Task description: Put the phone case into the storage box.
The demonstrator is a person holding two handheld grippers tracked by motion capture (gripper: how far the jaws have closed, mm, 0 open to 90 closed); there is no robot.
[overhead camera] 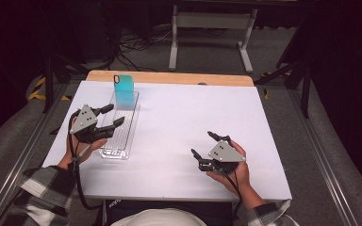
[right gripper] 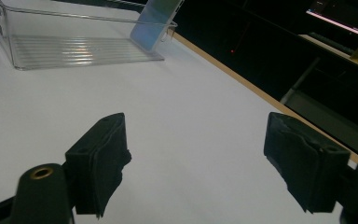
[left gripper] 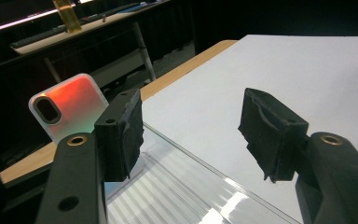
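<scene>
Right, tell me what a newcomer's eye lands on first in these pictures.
The teal phone case stands out most, propped upright at the far end of the clear plastic tray on the white table. Next comes the left gripper, jaws open, over the tray's left edge. The right gripper, also open, is held over bare table nearer the person.

phone case [overhead camera: 123, 90] in tray [overhead camera: 120, 136] (far end), table's [overhead camera: 193, 122] left
</scene>
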